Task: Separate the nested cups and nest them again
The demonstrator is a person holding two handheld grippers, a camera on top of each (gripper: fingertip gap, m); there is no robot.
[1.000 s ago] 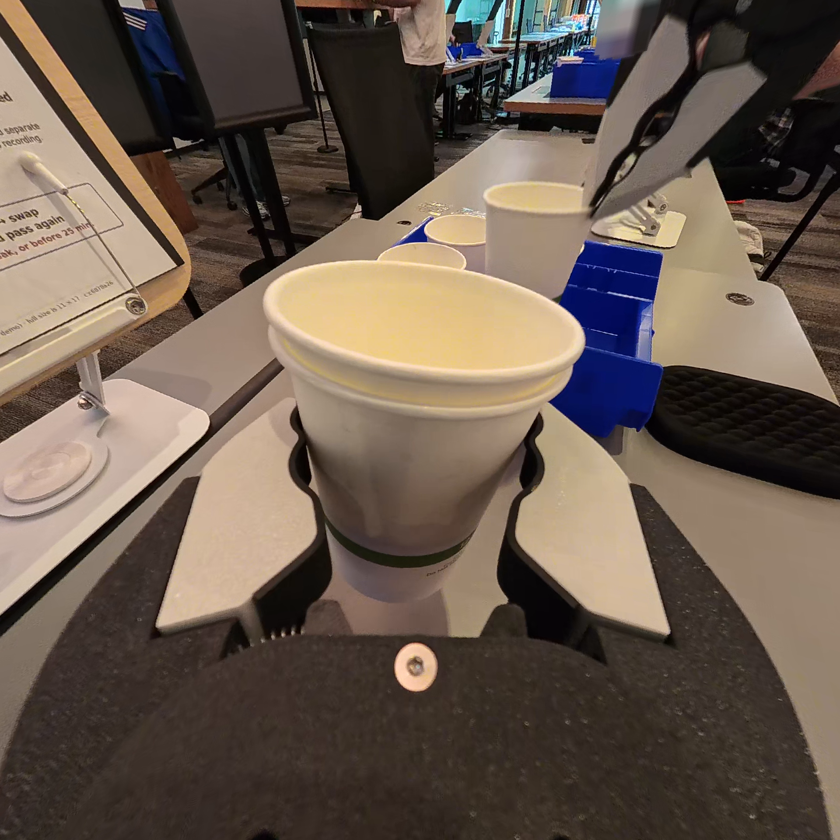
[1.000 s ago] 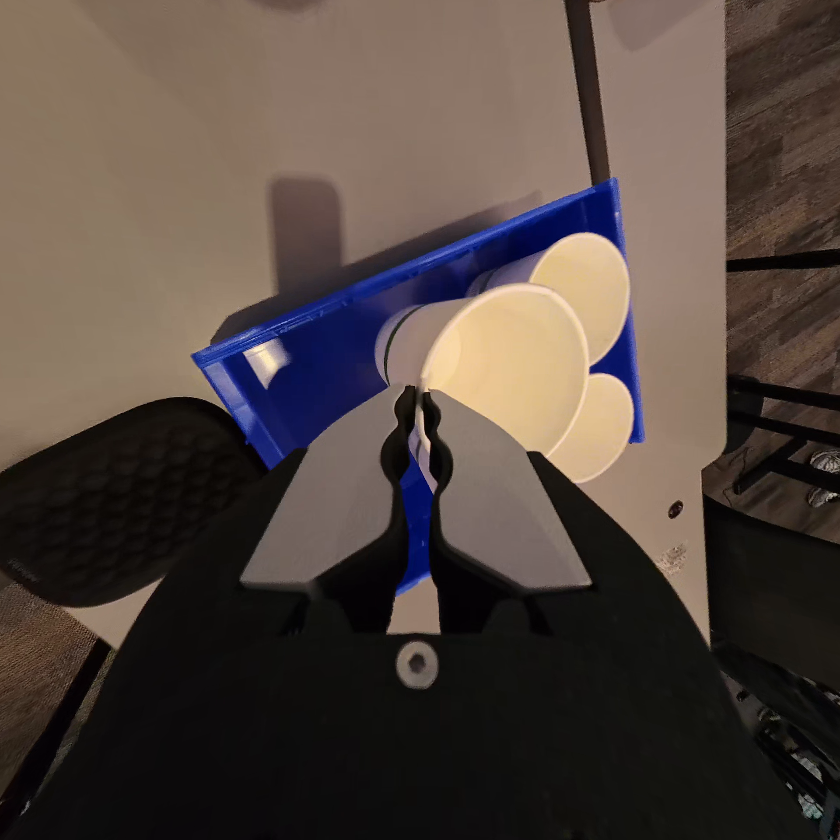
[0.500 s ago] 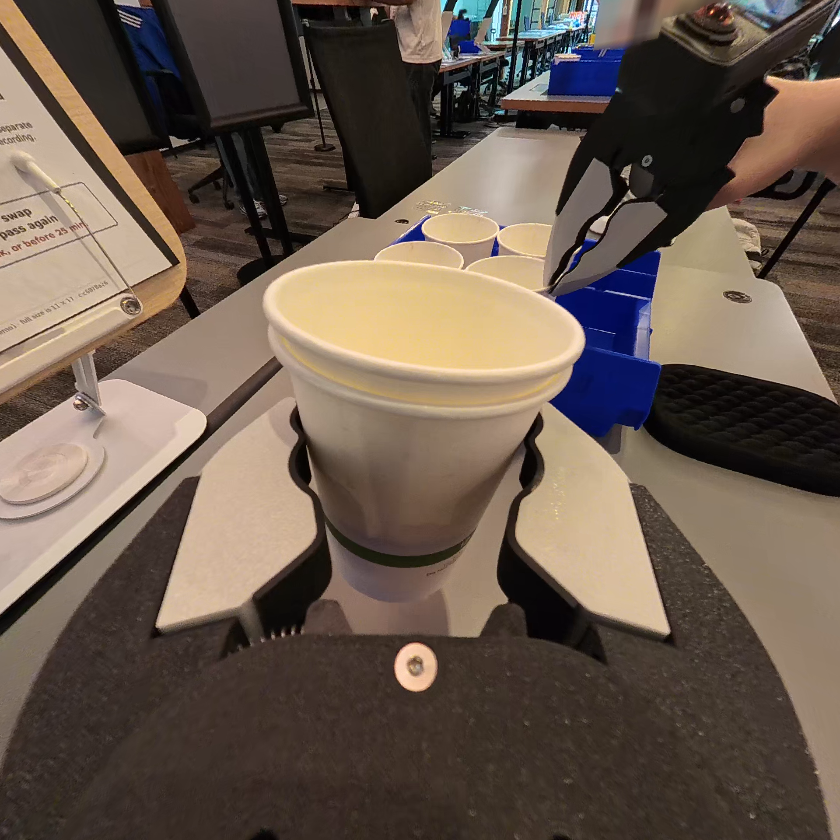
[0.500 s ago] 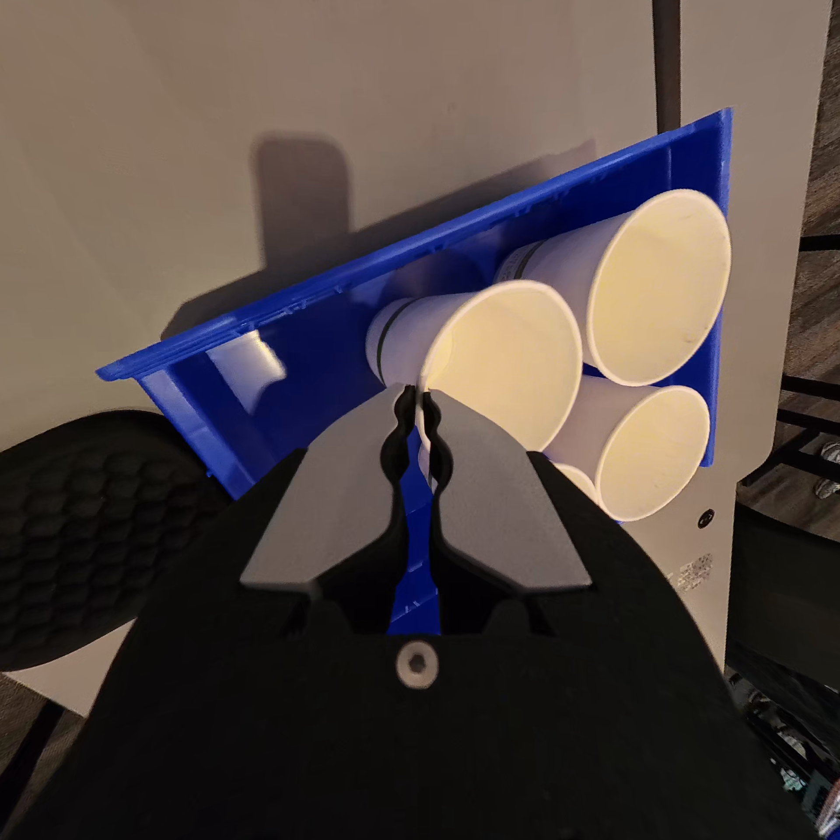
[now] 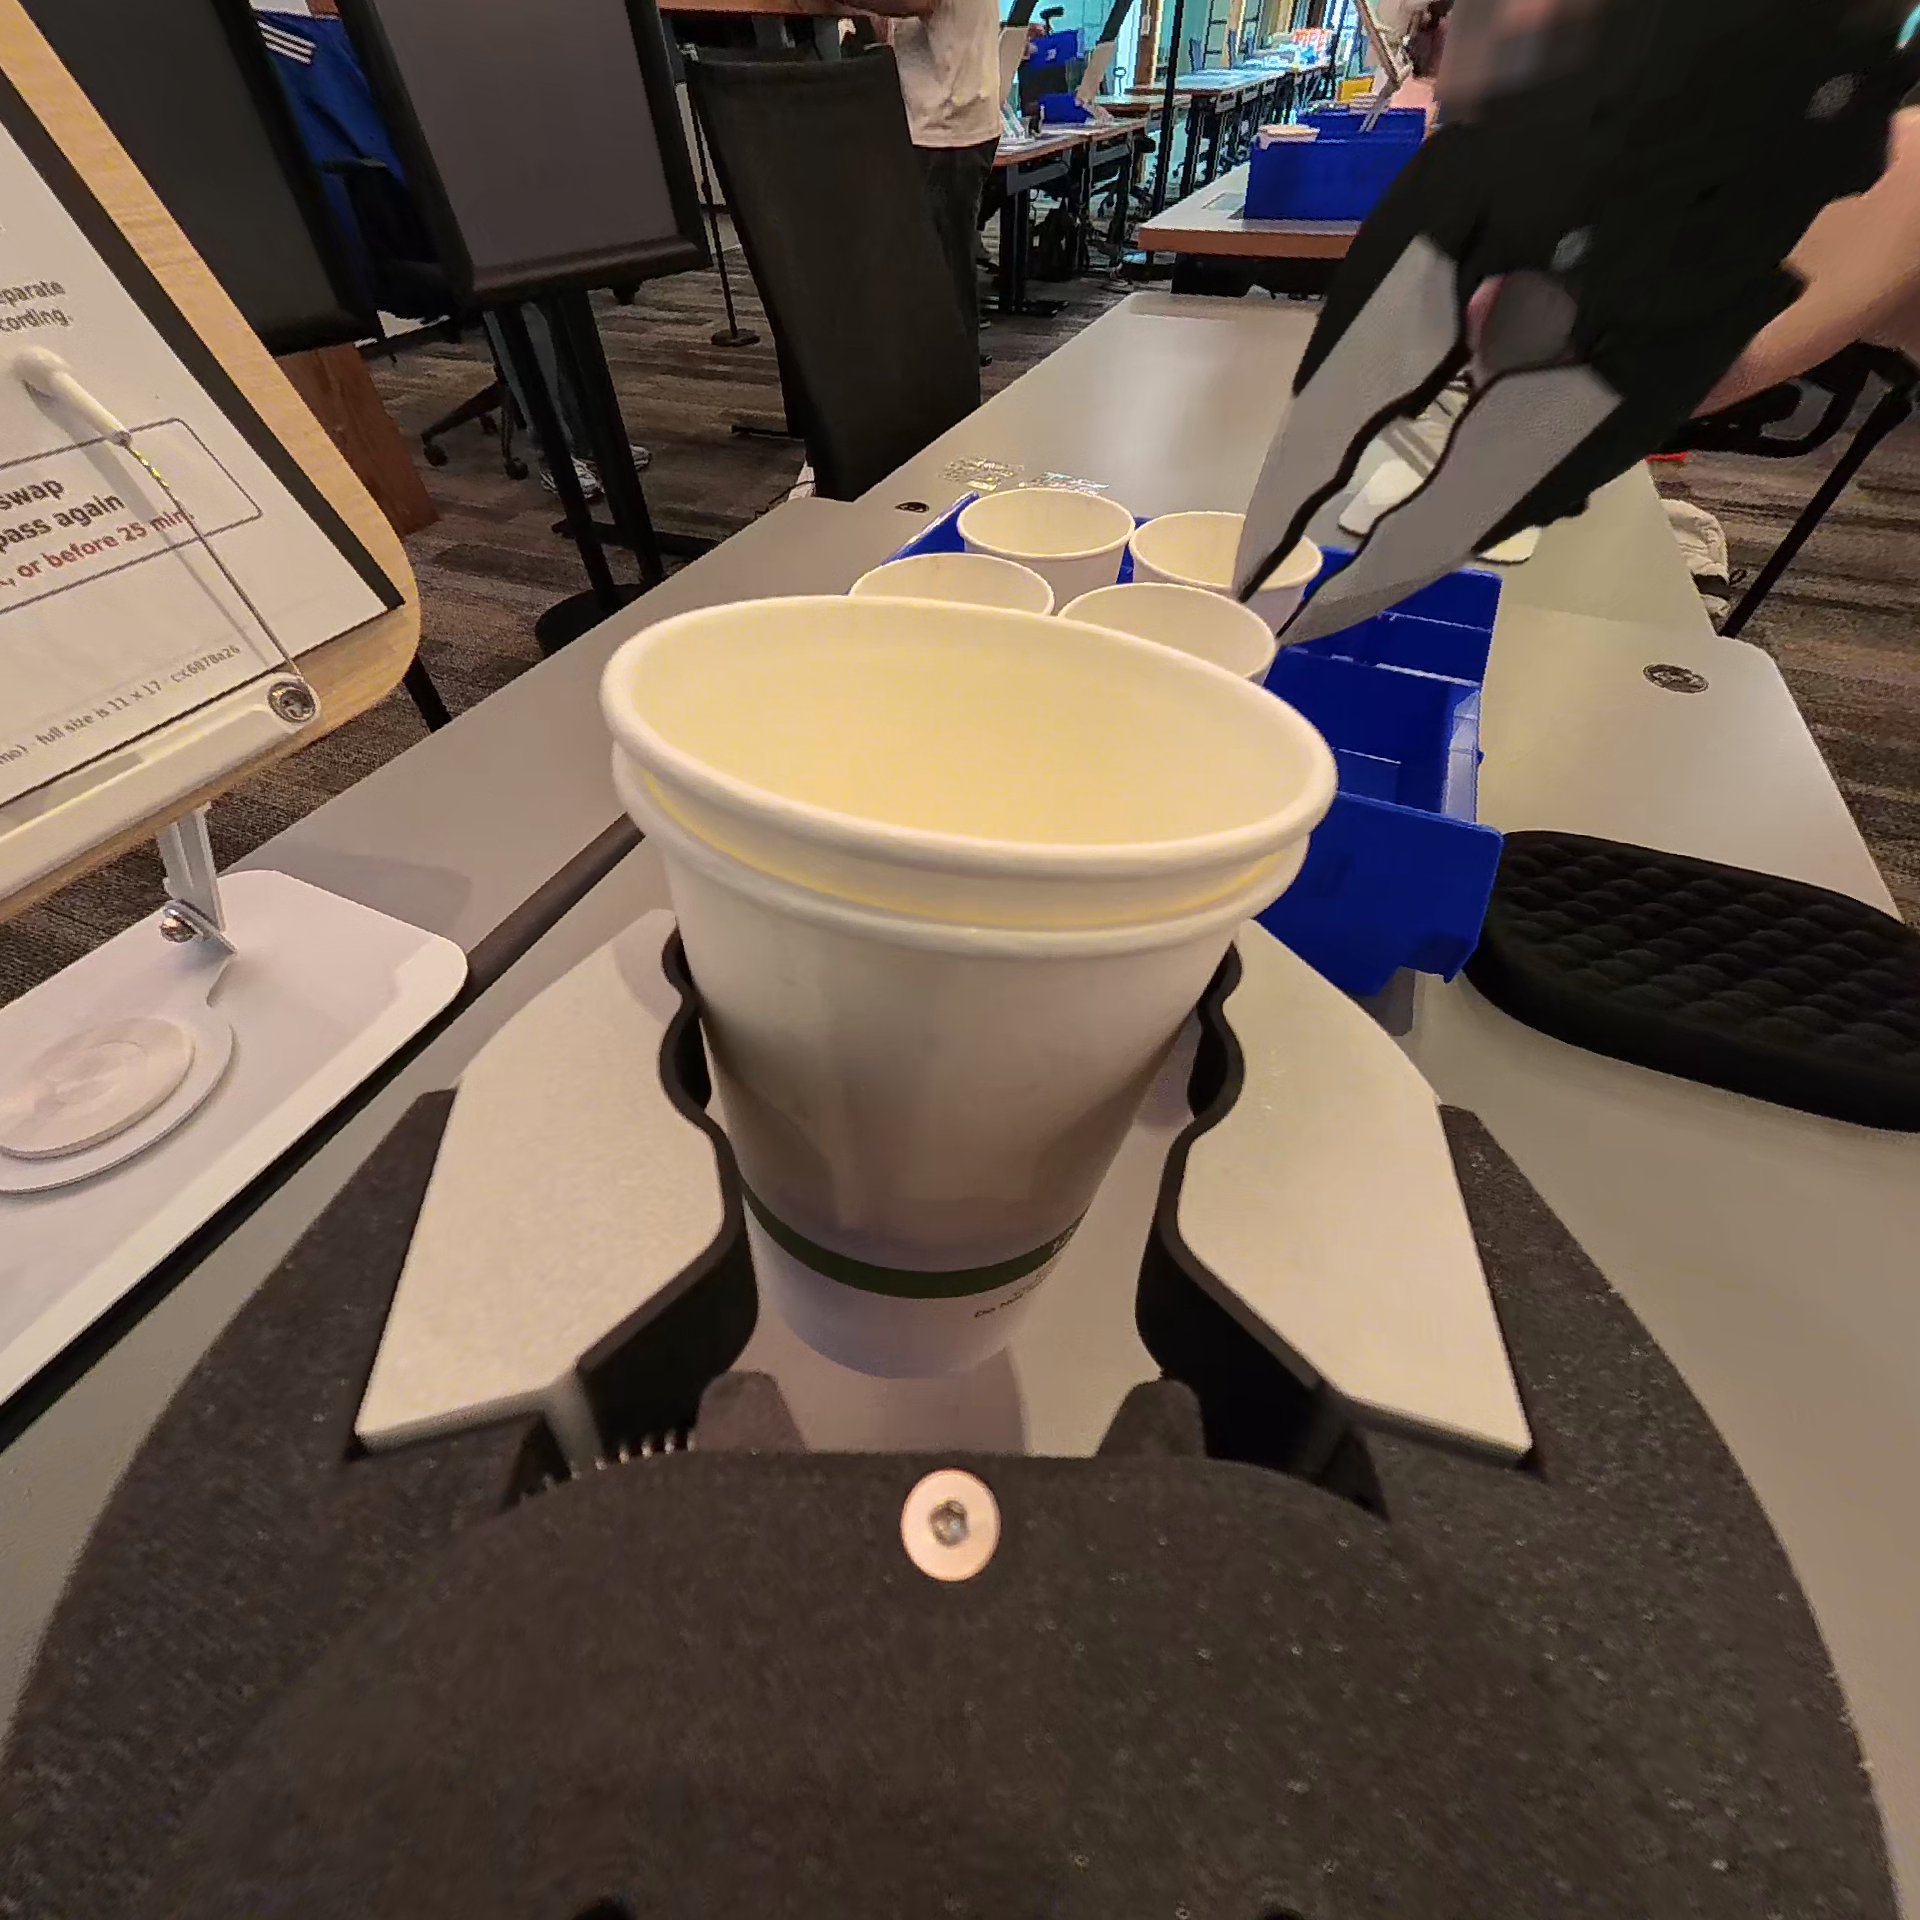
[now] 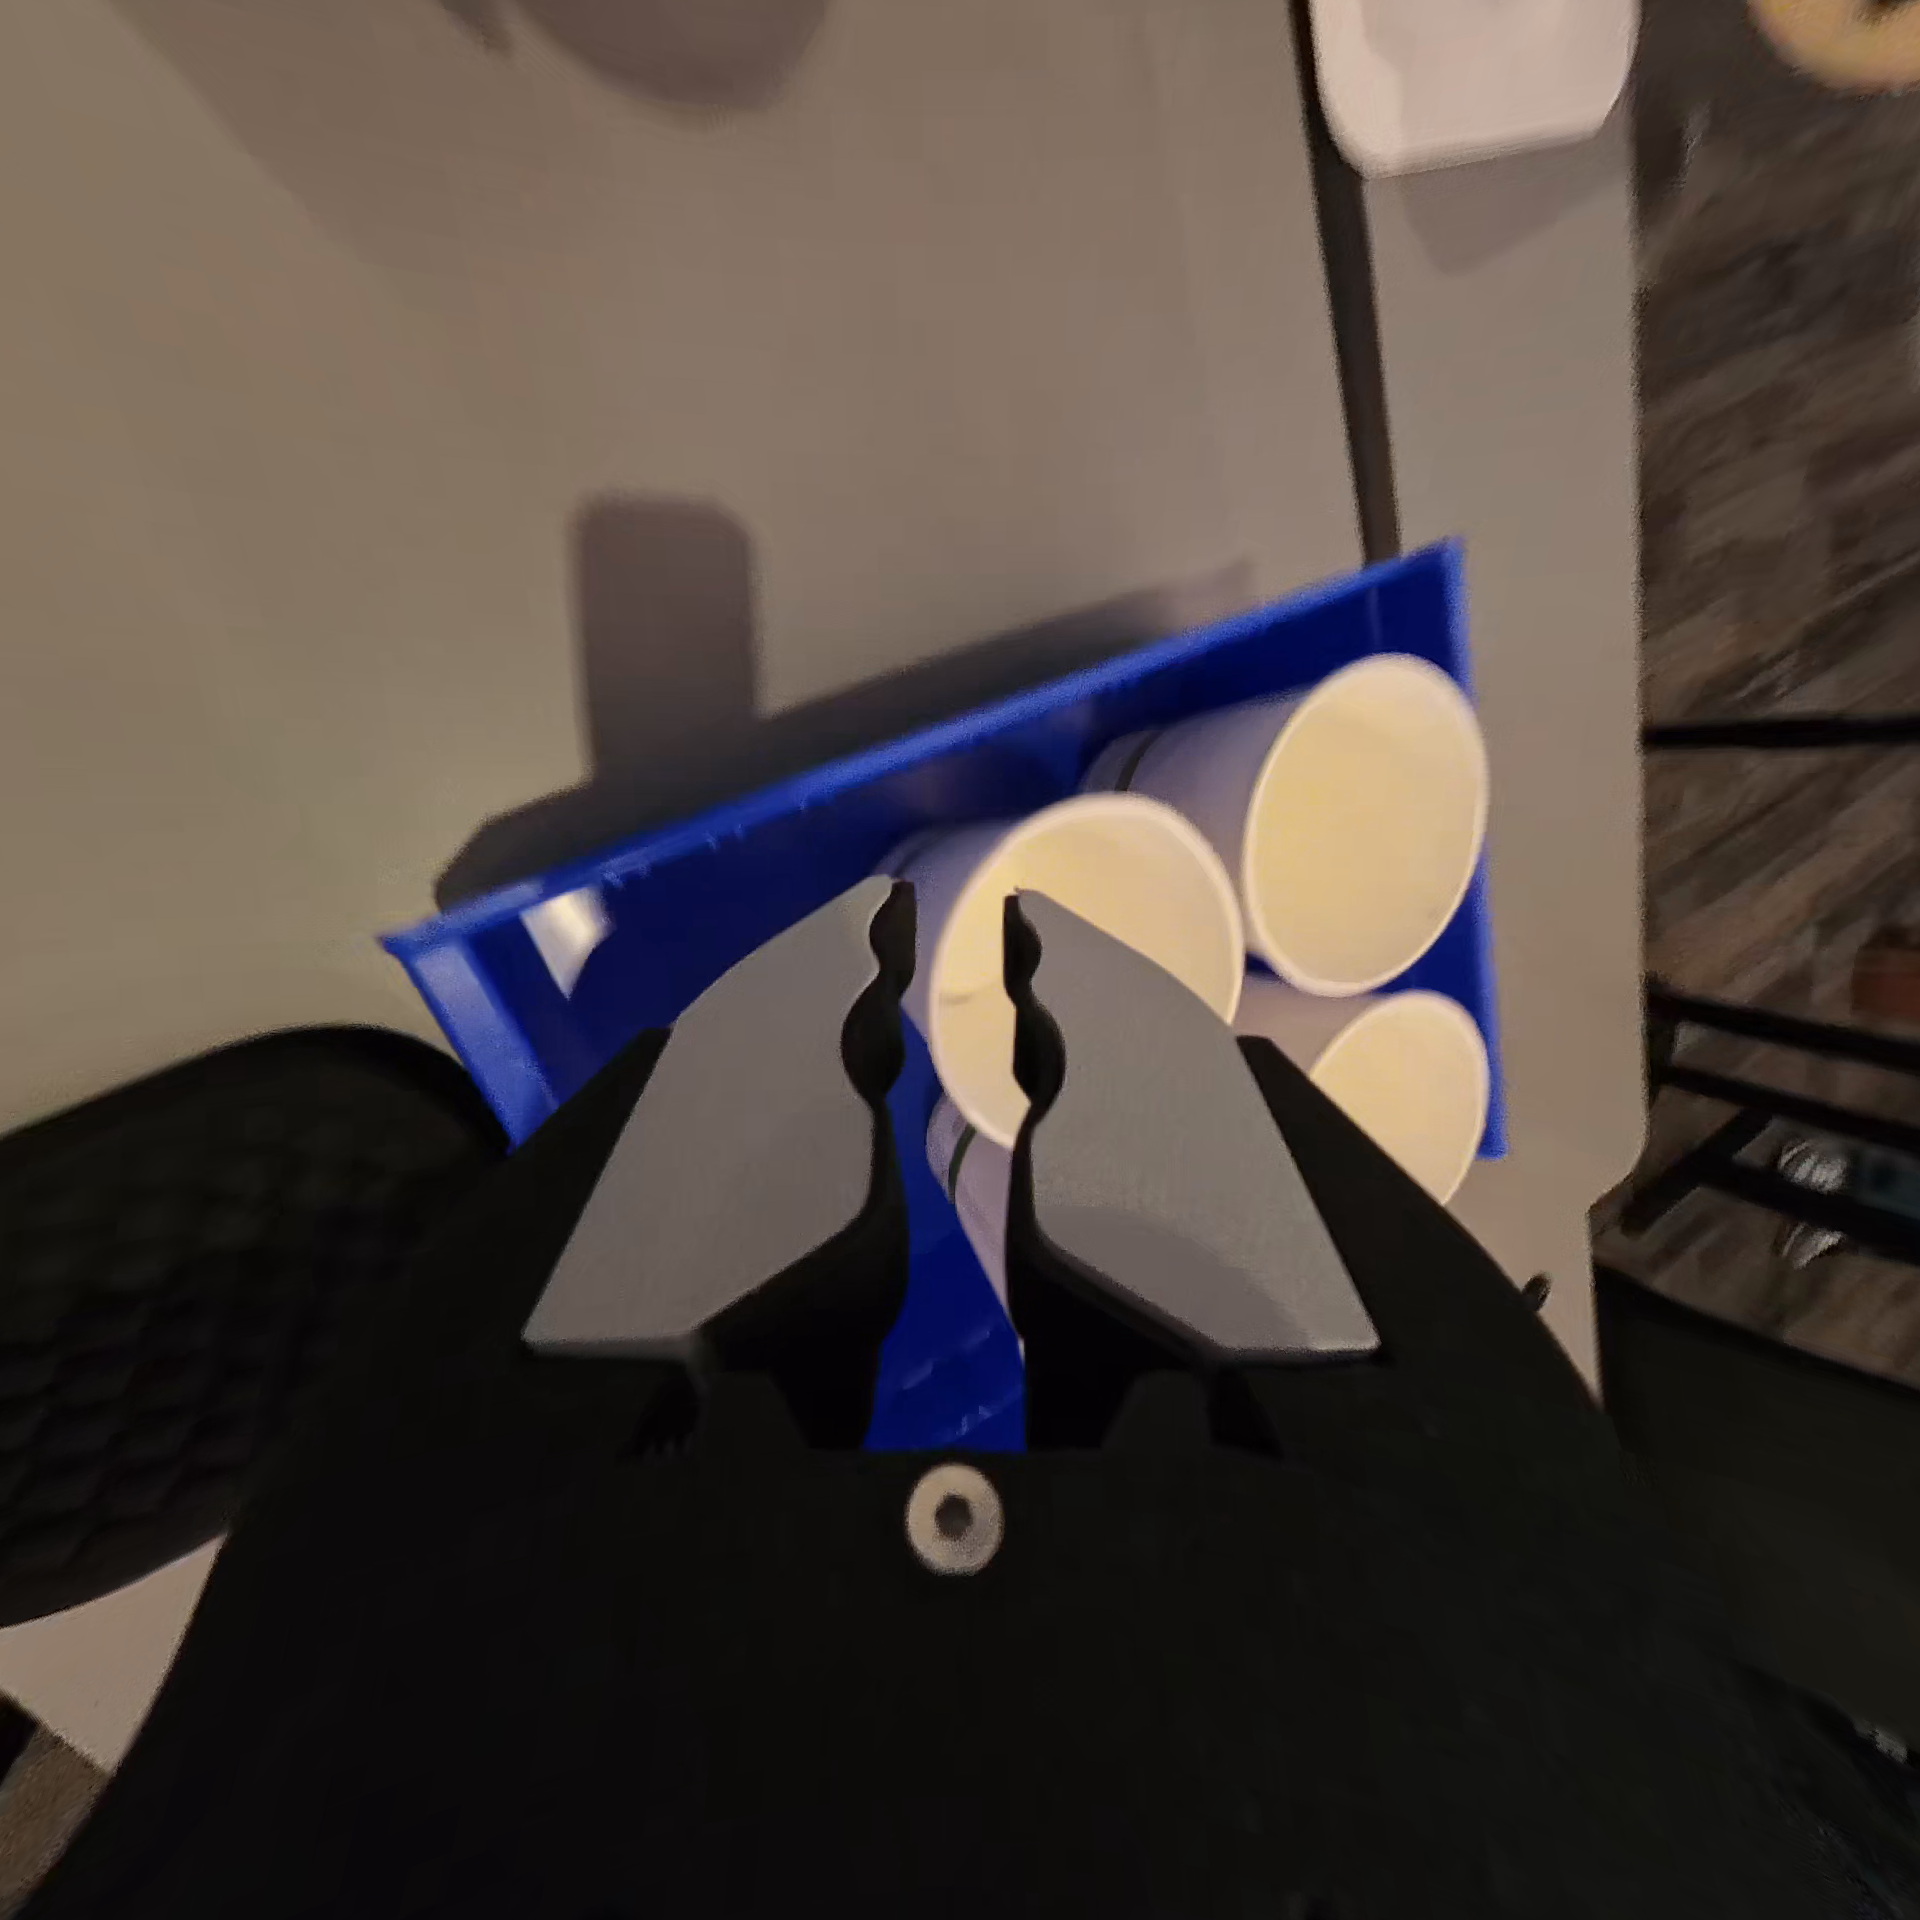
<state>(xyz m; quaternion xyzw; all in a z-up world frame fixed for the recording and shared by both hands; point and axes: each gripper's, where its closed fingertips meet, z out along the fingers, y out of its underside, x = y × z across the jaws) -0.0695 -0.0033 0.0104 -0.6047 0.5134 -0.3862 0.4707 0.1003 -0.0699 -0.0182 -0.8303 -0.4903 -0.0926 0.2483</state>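
My left gripper [image 5: 953,940] is shut on a nested stack of white paper cups [image 5: 935,1039] with a green band, held upright just above the grey table. My right gripper [image 6: 954,889] is open a little and holds nothing. Its tips hang close over the rim of a white cup [image 6: 1081,935] that stands in a blue bin [image 6: 644,894]. Other single cups [image 6: 1361,831] stand beside it in the bin. In the left wrist view the right gripper [image 5: 1268,613] reaches down from the upper right to the near right cup [image 5: 1164,623] in the bin [image 5: 1392,894].
A black padded mat [image 5: 1704,987] lies right of the bin, and also shows in the right wrist view [image 6: 208,1247]. A sign board on a white stand [image 5: 260,1018] is at the left. The bin's near compartments [image 5: 1382,727] hold nothing. Chairs and other desks lie beyond.
My right gripper lowered its cup into the bin beside the others, then opened and let it go. The left gripper and its stack have not moved.
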